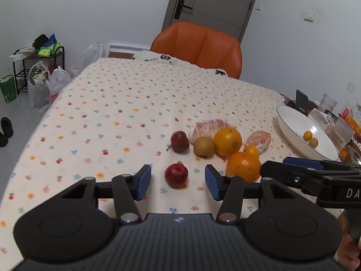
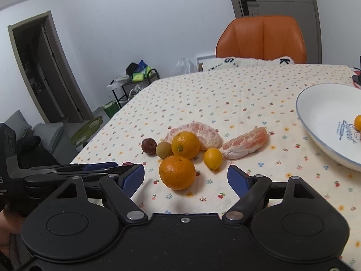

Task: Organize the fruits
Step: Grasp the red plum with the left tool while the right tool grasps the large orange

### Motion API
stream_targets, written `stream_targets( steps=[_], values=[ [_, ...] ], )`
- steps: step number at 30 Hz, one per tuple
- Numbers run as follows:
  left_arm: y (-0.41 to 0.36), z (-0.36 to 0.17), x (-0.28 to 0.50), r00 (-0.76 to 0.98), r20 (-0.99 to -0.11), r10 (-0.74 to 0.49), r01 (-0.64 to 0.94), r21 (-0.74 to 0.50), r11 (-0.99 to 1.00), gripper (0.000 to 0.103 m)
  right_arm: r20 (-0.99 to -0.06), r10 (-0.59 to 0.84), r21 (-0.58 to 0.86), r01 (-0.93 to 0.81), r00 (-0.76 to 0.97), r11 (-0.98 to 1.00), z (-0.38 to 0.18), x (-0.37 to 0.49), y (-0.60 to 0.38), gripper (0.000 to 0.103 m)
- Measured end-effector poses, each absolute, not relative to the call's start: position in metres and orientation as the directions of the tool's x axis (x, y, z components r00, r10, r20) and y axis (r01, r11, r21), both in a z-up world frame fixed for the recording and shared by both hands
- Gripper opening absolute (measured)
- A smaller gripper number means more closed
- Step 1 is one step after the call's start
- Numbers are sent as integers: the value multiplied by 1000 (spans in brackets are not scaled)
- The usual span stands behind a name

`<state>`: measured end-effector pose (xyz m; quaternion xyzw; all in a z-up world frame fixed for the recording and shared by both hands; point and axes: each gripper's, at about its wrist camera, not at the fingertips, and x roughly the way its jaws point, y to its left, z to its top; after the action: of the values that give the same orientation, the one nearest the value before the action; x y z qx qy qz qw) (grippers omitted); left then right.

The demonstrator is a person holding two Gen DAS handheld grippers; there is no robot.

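Currently logged: left gripper [image 1: 177, 181] was wide apart, straddling a red fruit [image 1: 176, 175] on the tablecloth [image 1: 112, 117], pads not touching it. Right gripper [image 2: 186, 178] was also wide apart, near orange [image 2: 177, 172] sitting between its fingers, no contact visible. Remaining fruit clustered at 12 o'clock of both grippers; white plate [image 2: 320, 113] at 2 o'clock held two small fruits.

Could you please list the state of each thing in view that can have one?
Left hand-held gripper: open, straddling the near red fruit, not gripping.
Right hand-held gripper: open, near orange between its fingers, not gripped.
Bowl: upright, holding two small fruits.
Pomelo pieces: peeled, on the tablecloth.
Grey door: closed.
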<state>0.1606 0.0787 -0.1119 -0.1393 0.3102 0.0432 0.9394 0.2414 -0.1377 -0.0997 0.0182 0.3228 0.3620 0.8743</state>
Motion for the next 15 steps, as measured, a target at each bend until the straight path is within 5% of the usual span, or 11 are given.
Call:
stream_targets(
  steps=[7, 12, 15],
  values=[
    [75, -114, 164, 802, -597, 7, -156, -199, 968, 22, -569, 648, 274, -626, 507, 730, -107, 246, -128, 79],
    [80, -112, 163, 798, -602, 13, -170, -204, 964, 22, -578, 657, 282, -637, 484, 717, -114, 250, -120, 74],
    [82, -112, 161, 797, -603, 19, -180, -207, 962, 22, -579, 657, 280, -638, 483, 717, -117, 251, -118, 62]
  ],
)
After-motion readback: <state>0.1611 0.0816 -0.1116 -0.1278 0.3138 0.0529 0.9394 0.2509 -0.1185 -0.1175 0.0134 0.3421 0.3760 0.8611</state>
